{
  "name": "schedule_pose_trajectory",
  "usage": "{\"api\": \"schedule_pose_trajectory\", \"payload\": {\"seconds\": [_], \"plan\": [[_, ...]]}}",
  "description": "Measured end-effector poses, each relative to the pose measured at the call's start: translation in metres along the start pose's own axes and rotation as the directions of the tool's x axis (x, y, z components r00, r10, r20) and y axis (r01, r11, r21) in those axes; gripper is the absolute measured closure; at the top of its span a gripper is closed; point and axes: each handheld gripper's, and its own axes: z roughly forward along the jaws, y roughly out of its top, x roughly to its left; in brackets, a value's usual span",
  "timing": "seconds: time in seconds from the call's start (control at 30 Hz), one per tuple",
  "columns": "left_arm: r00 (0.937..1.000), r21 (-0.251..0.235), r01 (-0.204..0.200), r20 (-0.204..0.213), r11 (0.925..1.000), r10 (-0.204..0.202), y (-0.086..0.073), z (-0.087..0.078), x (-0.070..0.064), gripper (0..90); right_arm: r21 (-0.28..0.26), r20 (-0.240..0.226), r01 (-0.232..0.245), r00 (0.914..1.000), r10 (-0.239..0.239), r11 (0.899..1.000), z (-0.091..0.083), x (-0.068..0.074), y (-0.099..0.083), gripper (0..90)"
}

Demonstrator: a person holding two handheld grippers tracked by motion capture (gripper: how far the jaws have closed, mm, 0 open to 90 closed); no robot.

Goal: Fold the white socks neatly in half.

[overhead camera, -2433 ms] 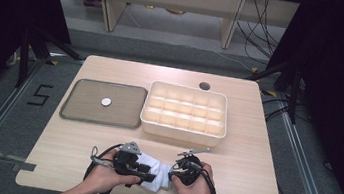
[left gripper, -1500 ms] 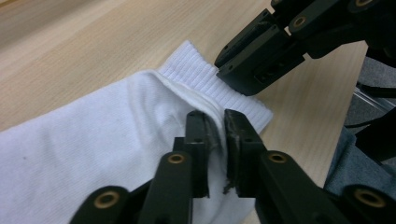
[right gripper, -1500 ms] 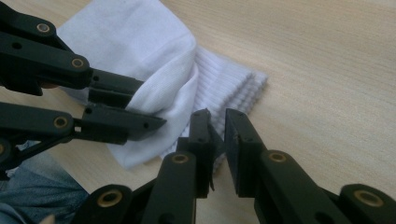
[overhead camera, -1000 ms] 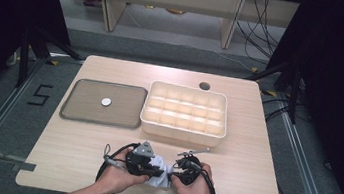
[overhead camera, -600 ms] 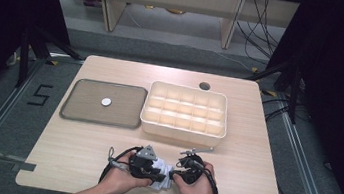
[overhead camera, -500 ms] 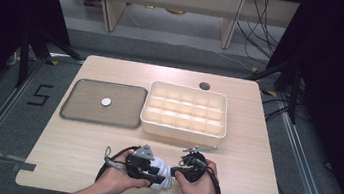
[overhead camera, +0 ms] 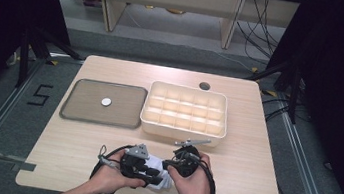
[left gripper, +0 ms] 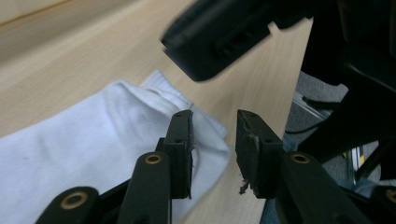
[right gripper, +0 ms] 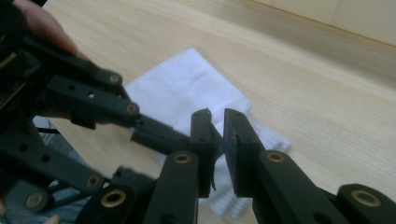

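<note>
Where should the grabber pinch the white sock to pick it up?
Probably at the ribbed cuff end of the white sock, the edge nearest the table's front. The sock lies flat, so a jaw needs a loose edge to slip under. The right gripper is already at that end, coming in low along the table.

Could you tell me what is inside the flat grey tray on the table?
The grey tray holds one small white round disc near its middle; the rest of its floor is bare, with nothing covering it.

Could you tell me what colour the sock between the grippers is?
The sock is plain white, clearest in the left gripper view.
</note>
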Motion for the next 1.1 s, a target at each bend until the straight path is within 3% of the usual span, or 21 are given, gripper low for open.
{"api": "schedule_pose_trajectory", "payload": {"seconds": [0.03,0.07,0.2,0.27,0.33,0.37,0.47,0.57,0.67,0.8,0.87,0.9,0.93,0.97,1.0,1.03,1.07,1.1], "plan": [[1.0000,0.003,-0.006,-0.004,1.0000,0.006,-0.001,-0.003,0.000,65.1,0.001,-0.007,-0.019,0.9998,0.019,1.000,0.001,0.001,0.001,83.3],[0.9999,0.006,-0.013,-0.009,0.9999,0.013,-0.001,-0.006,0.001,64.5,-0.001,-0.006,0.017,0.9998,-0.017,1.000,0.001,-0.001,0.002,83.8],[0.9987,-0.015,-0.015,-0.049,0.9998,0.014,-0.004,-0.029,0.006,63.5,0.033,-0.063,0.035,0.9975,-0.033,0.999,0.009,0.005,0.005,87.8],[0.9958,-0.036,0.009,-0.091,0.9993,-0.012,-0.007,-0.043,0.014,63.2,0.054,-0.074,0.039,0.9967,-0.035,0.998,0.016,0.010,0.005,88.5],[0.9861,-0.049,0.040,-0.159,0.9980,-0.047,-0.011,-0.057,0.026,61.7,0.068,-0.079,0.049,0.9959,-0.044,0.996,0.022,0.011,0.004,88.6],[0.9766,-0.073,0.079,-0.194,0.9942,-0.092,-0.014,-0.063,0.034,59.8,0.087,-0.079,0.033,0.9965,-0.026,0.996,0.025,0.012,0.003,88.6],[0.9584,-0.102,0.163,-0.220,0.9814,-0.182,-0.019,-0.071,0.049,55.4,0.125,-0.048,0.041,0.9982,-0.035,0.991,0.034,0.008,0.000,88.6],[0.9404,-0.120,0.252,-0.203,0.9601,-0.273,-0.023,-0.070,0.058,52.4,0.157,-0.029,0.020,0.9995,-0.016,0.987,0.039,0.005,-0.003,88.5],[0.9212,-0.101,0.329,-0.185,0.9391,-0.342,-0.024,-0.059,0.065,48.6,0.165,-0.020,0.017,0.9997,-0.014,0.986,0.042,0.002,-0.006,88.6],[0.9118,-0.051,0.383,-0.140,0.9225,-0.386,-0.028,-0.045,0.069,47.9,0.161,-0.015,0.015,0.9998,-0.012,0.987,0.042,-0.001,-0.010,88.6],[0.9113,-0.036,0.388,-0.134,0.9209,-0.389,-0.029,-0.041,0.068,49.6,0.150,-0.038,0.045,0.9985,-0.040,0.988,0.044,-0.005,-0.011,88.6],[0.9123,-0.029,0.389,-0.126,0.9206,-0.390,-0.030,-0.039,0.068,51.0,0.169,-0.022,0.010,0.9997,-0.006,0.986,0.044,-0.005,-0.012,88.6],[0.9052,-0.020,0.403,-0.138,0.9149,-0.402,-0.030,-0.037,0.066,52.7,0.166,-0.020,0.006,0.9998,-0.003,0.986,0.044,-0.005,-0.012,88.6],[0.9048,-0.011,0.406,-0.135,0.9137,-0.404,-0.030,-0.036,0.066,55.0,0.167,-0.024,0.010,0.9997,-0.006,0.986,0.044,-0.005,-0.012,88.6],[0.8995,-0.010,0.418,-0.133,0.9082,-0.416,-0.031,-0.033,0.066,56.3,0.167,-0.025,0.010,0.9997,-0.006,0.986,0.044,-0.005,-0.012,88.6],[0.9005,-0.005,0.419,-0.125,0.9079,-0.417,-0.032,-0.032,0.066,59.5,0.174,0.003,-0.011,0.9999,0.011,0.985,0.045,-0.003,-0.012,88.7],[0.8999,-0.008,0.422,-0.117,0.9065,-0.420,-0.032,-0.031,0.066,62.2,0.163,-0.021,0.008,0.9998,-0.005,0.987,0.045,-0.004,-0.012,88.7],[0.9001,0.002,0.422,-0.122,0.9068,-0.418,-0.031,-0.031,0.066,65.3,0.170,0.003,0.003,1.0000,-0.003,0.985,0.045,-0.005,-0.013,88.8]]}}
